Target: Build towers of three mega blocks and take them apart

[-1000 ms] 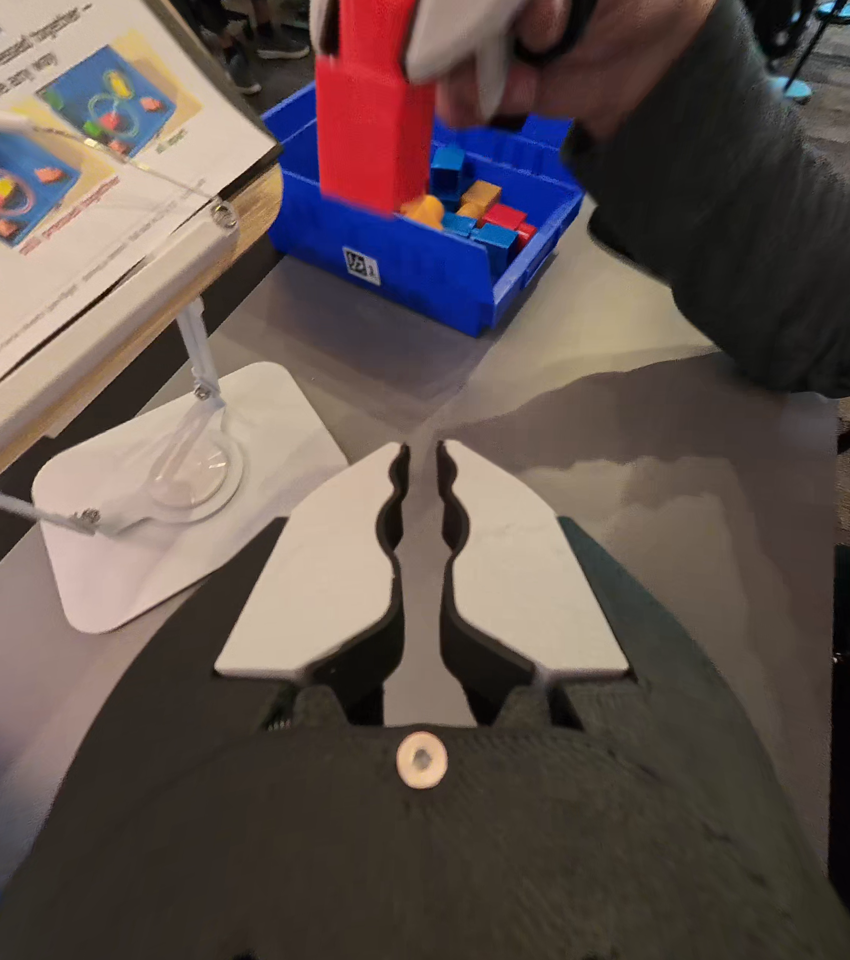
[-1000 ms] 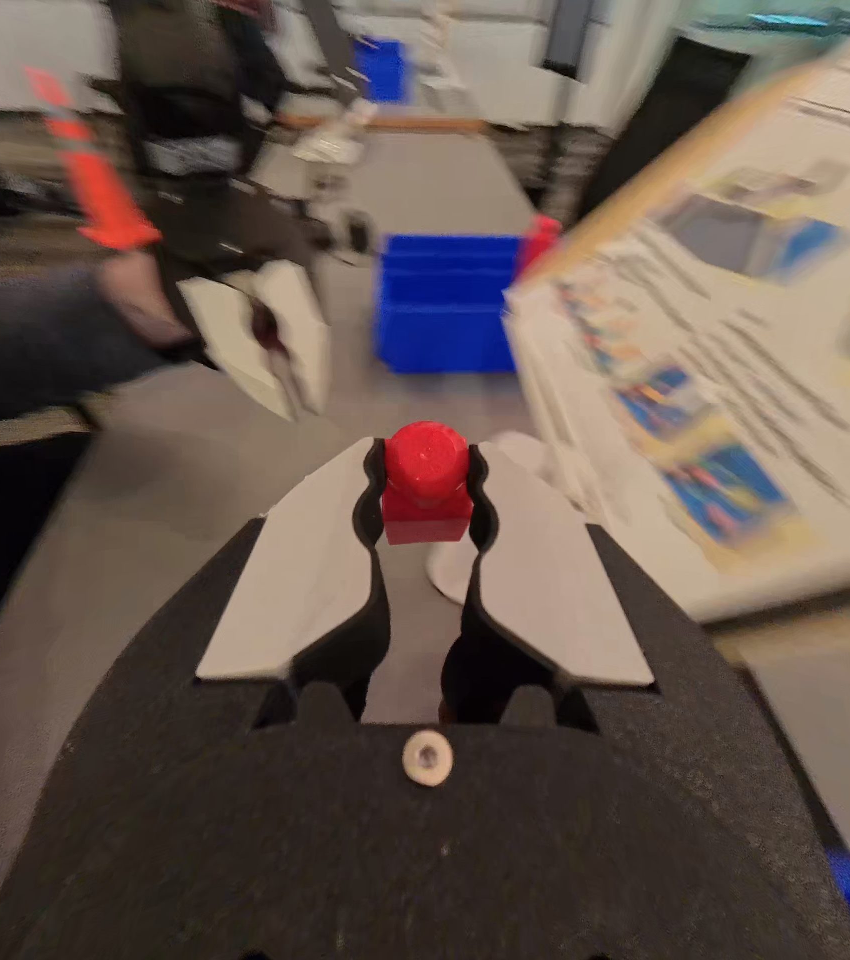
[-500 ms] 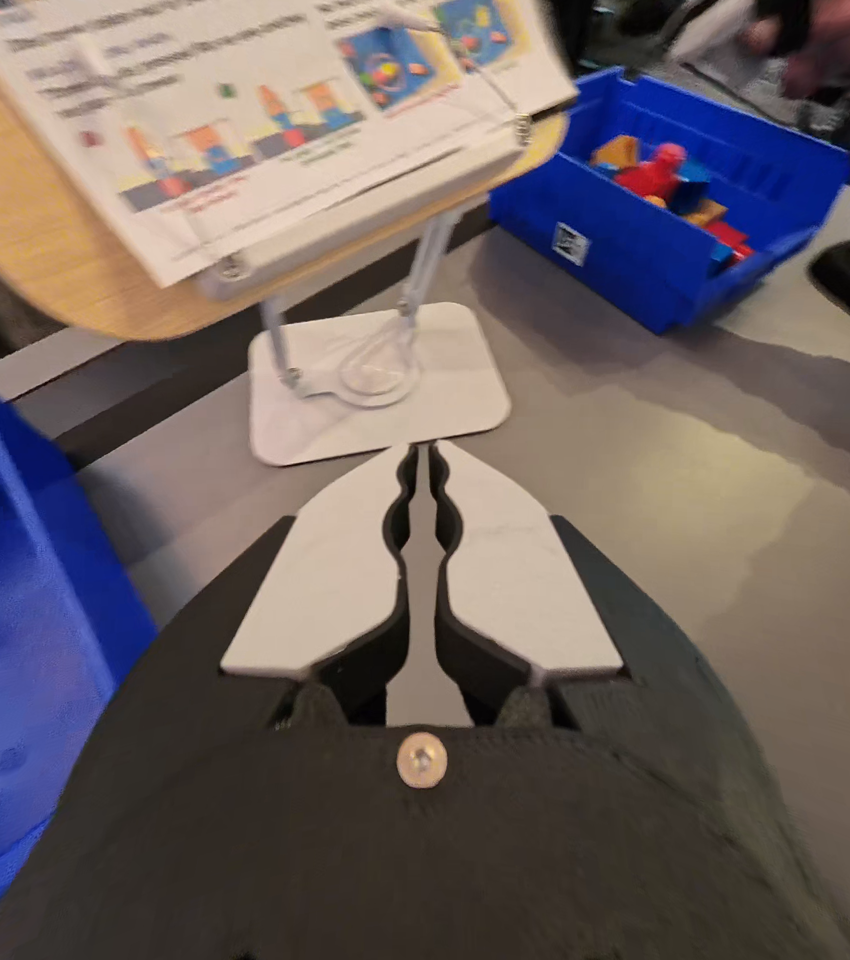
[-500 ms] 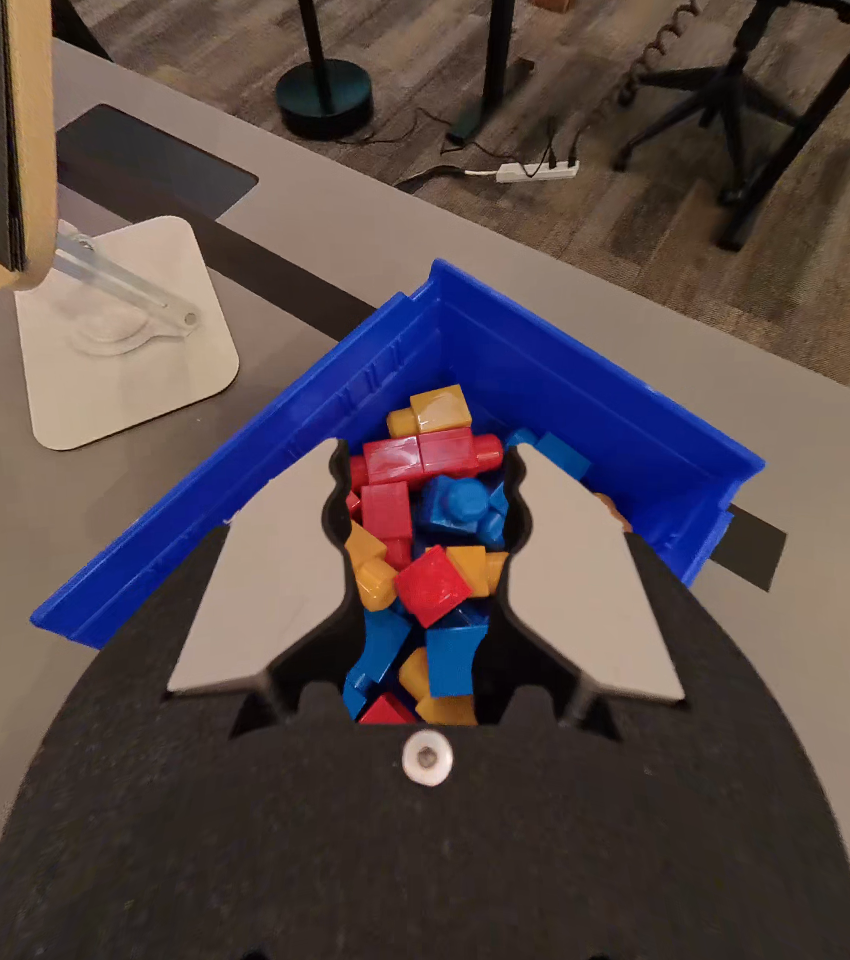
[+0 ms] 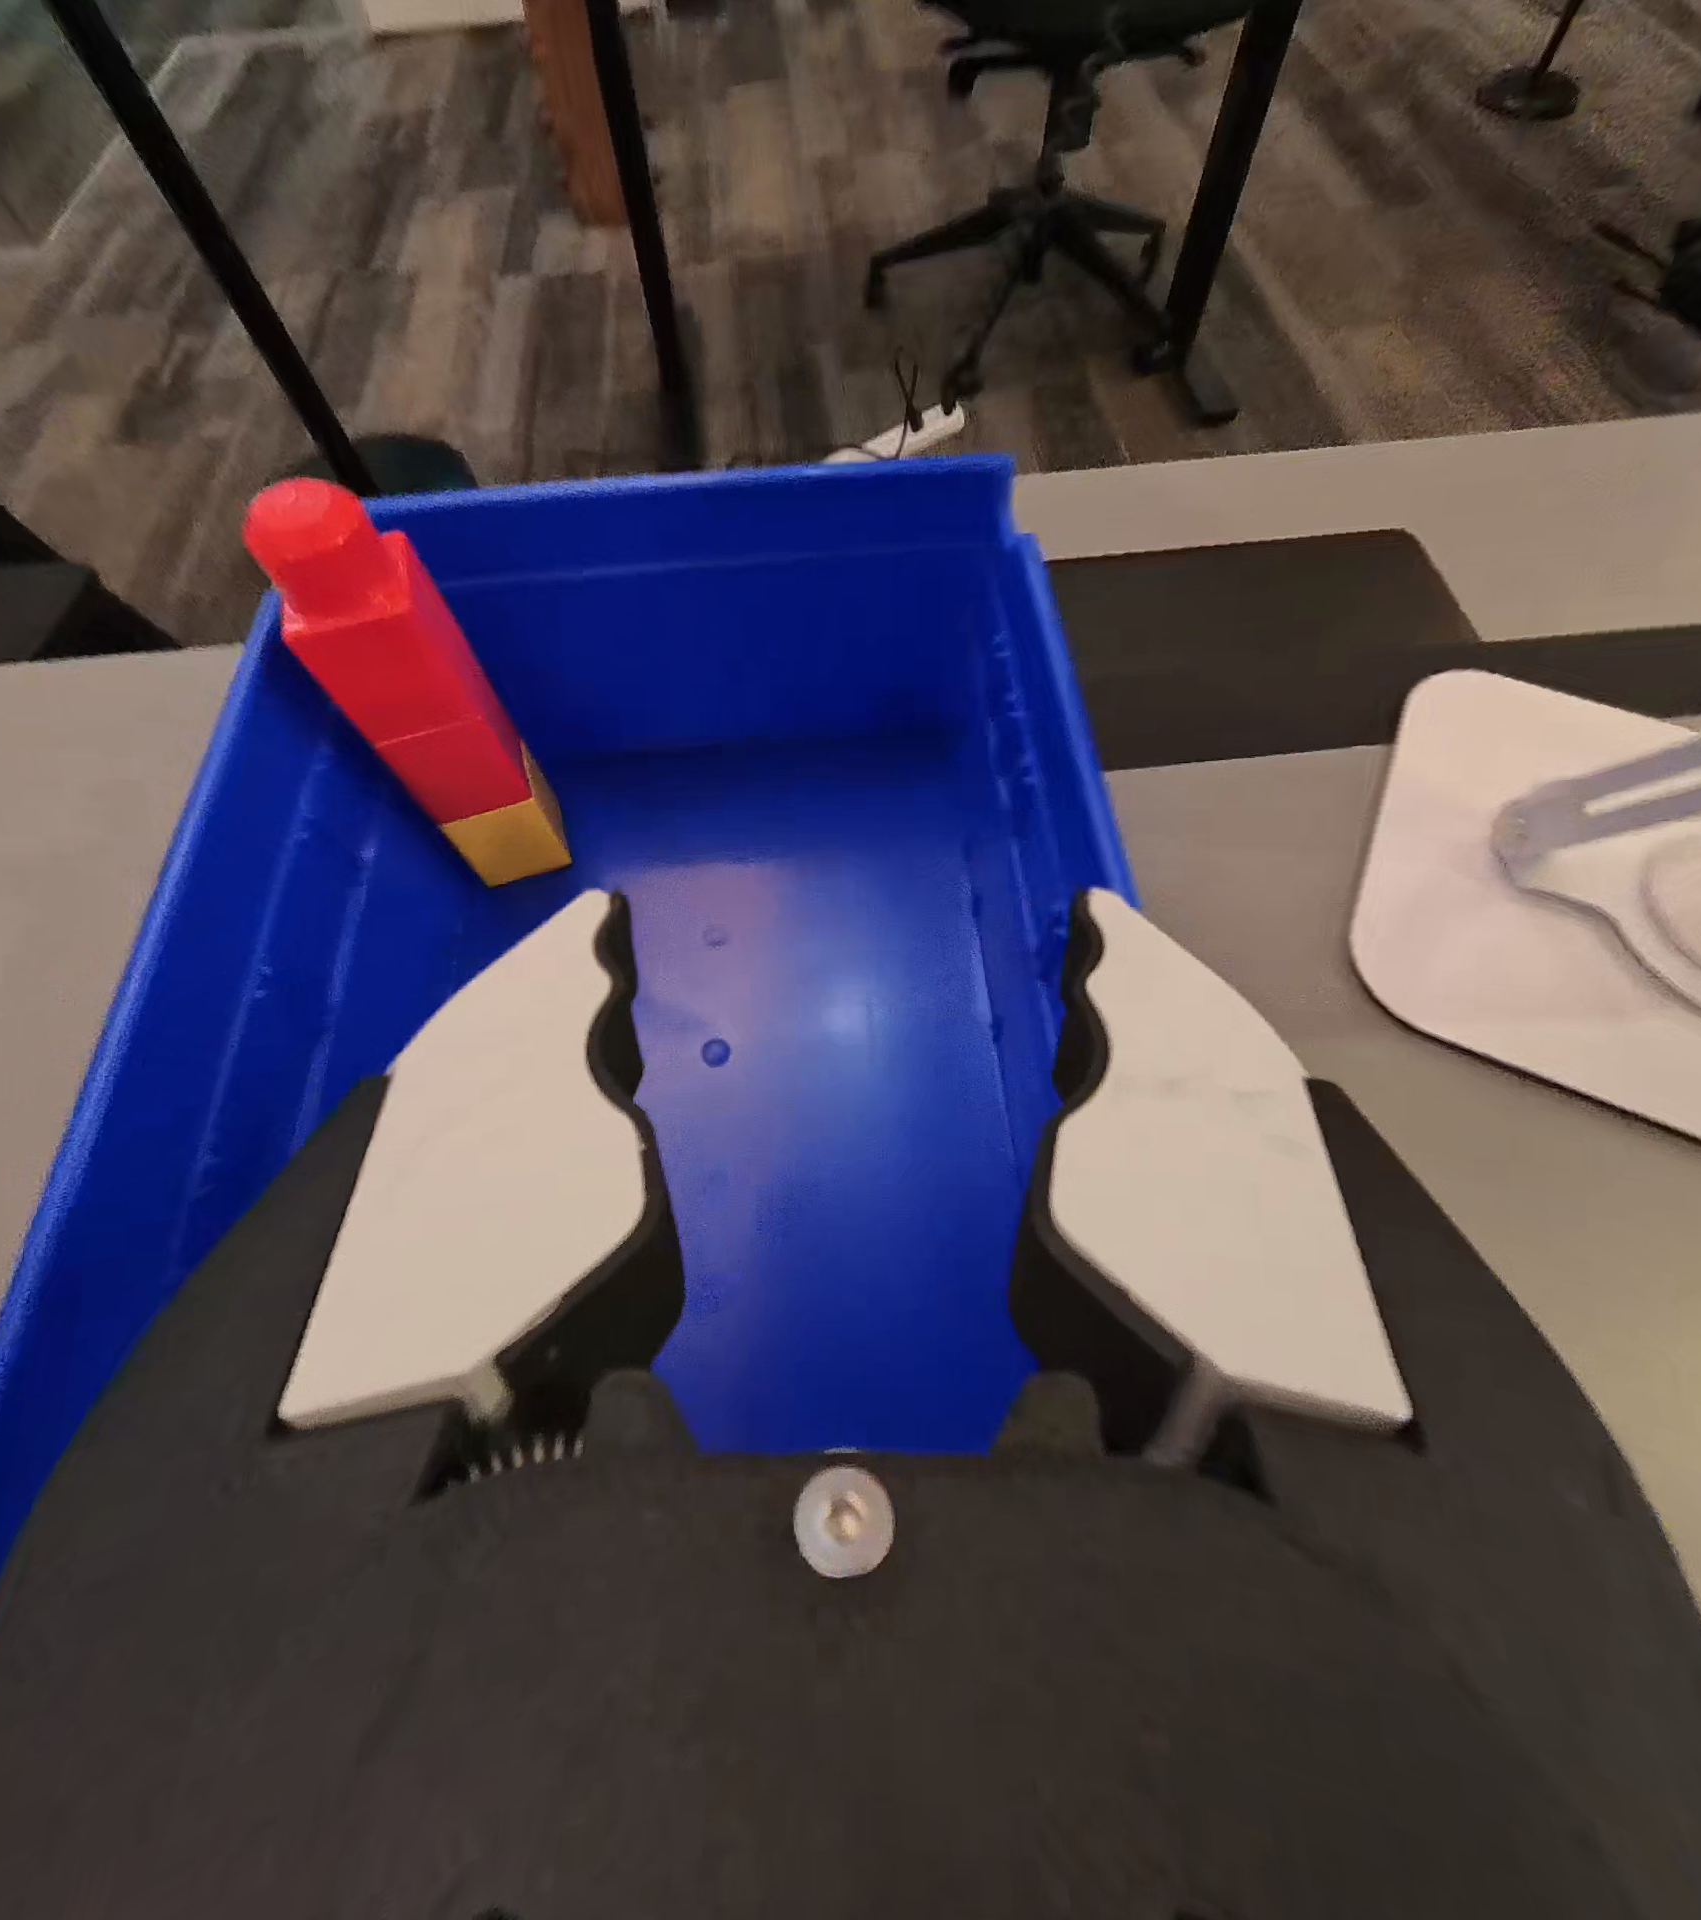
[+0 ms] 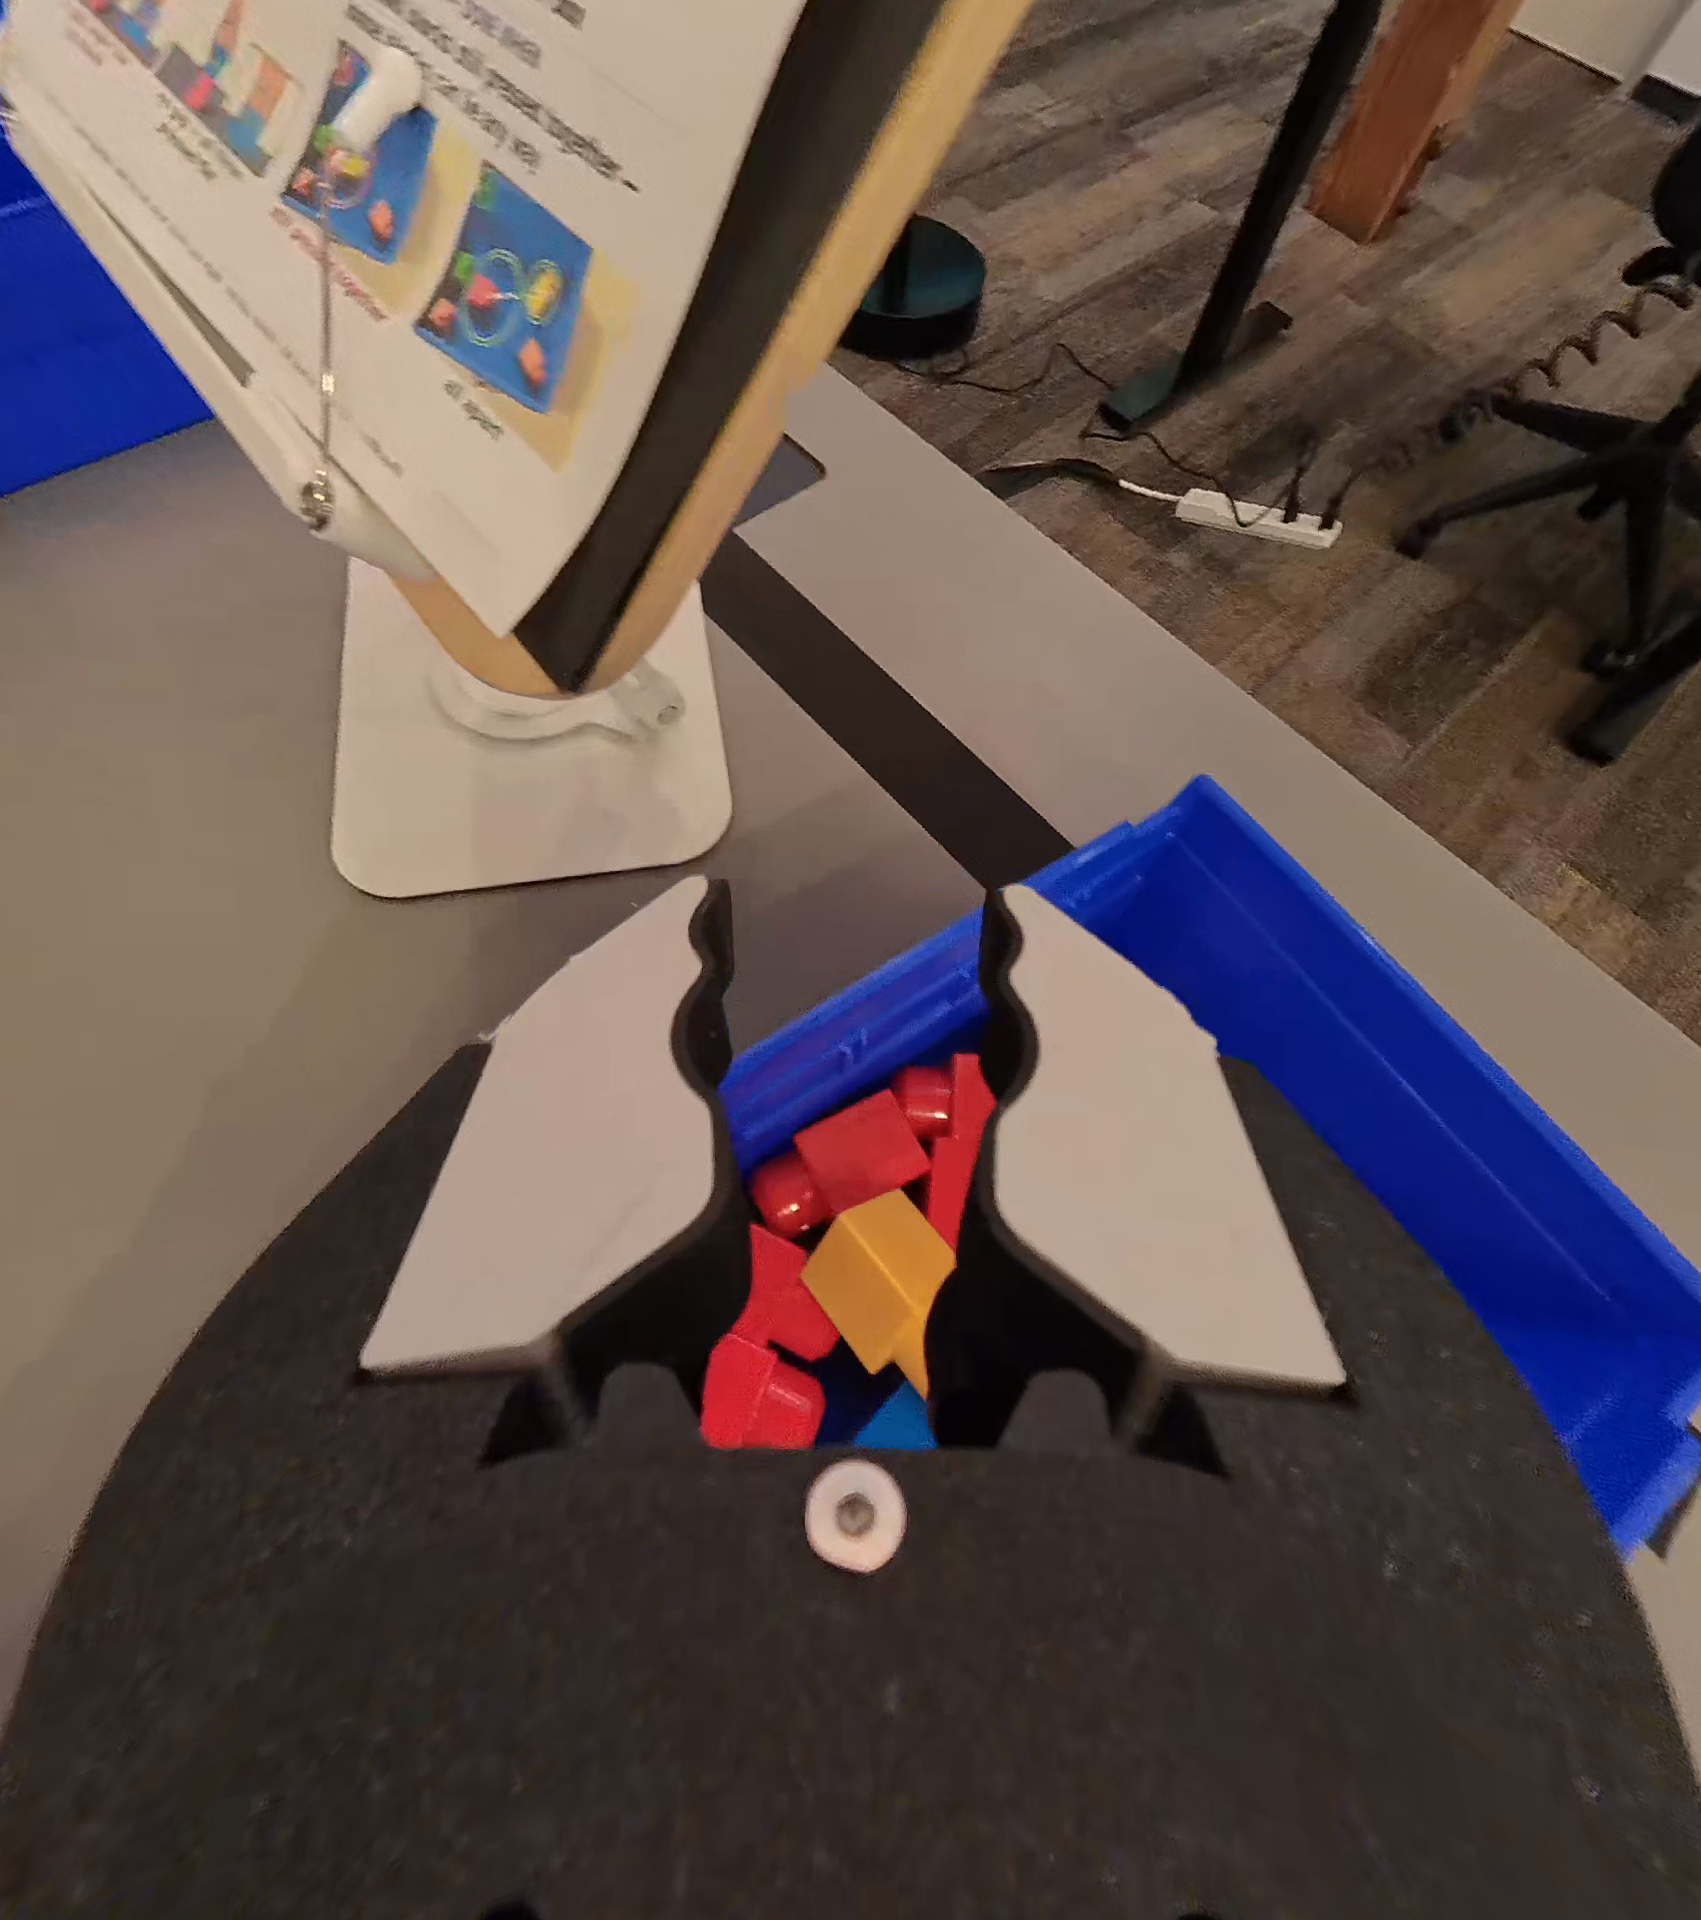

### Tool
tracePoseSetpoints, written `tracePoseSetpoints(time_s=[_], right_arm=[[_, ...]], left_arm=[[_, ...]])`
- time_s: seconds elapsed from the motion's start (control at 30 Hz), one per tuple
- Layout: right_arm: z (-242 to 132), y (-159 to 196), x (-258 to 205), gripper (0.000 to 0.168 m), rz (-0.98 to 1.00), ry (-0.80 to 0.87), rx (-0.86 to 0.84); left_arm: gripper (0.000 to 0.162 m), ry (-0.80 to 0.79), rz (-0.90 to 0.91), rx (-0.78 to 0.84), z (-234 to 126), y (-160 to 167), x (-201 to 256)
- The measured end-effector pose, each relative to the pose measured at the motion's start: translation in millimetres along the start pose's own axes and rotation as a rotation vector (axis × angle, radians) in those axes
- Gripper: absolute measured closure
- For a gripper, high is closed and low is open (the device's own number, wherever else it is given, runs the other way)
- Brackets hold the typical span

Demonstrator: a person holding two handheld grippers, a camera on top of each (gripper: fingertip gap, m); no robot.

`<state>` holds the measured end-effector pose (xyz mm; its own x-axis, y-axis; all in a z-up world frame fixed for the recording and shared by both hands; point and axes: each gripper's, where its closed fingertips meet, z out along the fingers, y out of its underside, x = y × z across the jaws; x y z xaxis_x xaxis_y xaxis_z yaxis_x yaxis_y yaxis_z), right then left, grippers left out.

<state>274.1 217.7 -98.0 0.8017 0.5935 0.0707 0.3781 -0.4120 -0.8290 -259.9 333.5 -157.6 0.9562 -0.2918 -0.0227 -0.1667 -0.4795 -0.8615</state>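
Left tool (image 5: 841, 914) hangs wide open over a blue bin (image 5: 680, 582), holding nothing; the red-and-yellow tower (image 5: 410, 691) leans in the bin's corner at 10 o'clock. Right tool (image 6: 856, 904) is spread too, empty, loose blocks (image 6: 851, 1236) in another bin (image 6: 1397, 1122) right beneath it.

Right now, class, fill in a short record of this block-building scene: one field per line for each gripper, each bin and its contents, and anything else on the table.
Left gripper: fingers wide apart, holding nothing, above a blue bin
Left-view bin: blue, holds only one tower
Tower: three blocks, two red over one yellow, standing in the far left corner
Right gripper: fingers apart, holding nothing
Right-view bin: blue, holds loose blocks in red, yellow and blue
Document stand: white base, on the grey table, carries an illustrated sheet
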Motion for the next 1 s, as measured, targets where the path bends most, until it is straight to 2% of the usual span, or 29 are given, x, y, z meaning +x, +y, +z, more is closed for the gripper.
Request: tracePoseSetpoints(time_s=[0.1,0.23,0.33,0.43,0.53,0.7,0.9,1.0], right_arm=[[4.3,-5.5,-10.1,0.123,-0.013,-0.034,0.011],[2.8,-12.0,-17.8,0.124,-0.018,-0.060,0.035],[0.5,-16.3,-21.2,0.125,-0.022,-0.068,0.050],[-0.2,-18.6,-24.5,0.126,-0.026,-0.077,0.056],[1.6,-19.5,-27.5,0.126,-0.032,-0.083,0.053],[5.1,-20.1,-31.8,0.127,-0.040,-0.093,0.046],[7.9,-19.9,-34.4,0.128,-0.048,-0.098,0.039],[9.0,-19.3,-34.9,0.128,-0.050,-0.097,0.034]], left_arm=[[0.083,-0.026,-0.096,-0.045,30.9,6.4,-30.2],[0.070,-0.062,-0.192,-0.057,68.9,13.9,-64.3],[0.058,-0.089,-0.217,-0.102,92.5,22.5,-79.1],[0.052,-0.137,-0.155,-0.115,107.2,20.5,-86.4],[0.063,-0.167,-0.131,-0.113,116.5,18.3,-92.9],[0.072,-0.178,-0.124,-0.129,130.0,18.7,-99.2],[0.095,-0.181,-0.161,-0.133,137.1,15.7,-110.1],[0.093,-0.180,-0.153,-0.137,144.3,14.9,-112.1]])
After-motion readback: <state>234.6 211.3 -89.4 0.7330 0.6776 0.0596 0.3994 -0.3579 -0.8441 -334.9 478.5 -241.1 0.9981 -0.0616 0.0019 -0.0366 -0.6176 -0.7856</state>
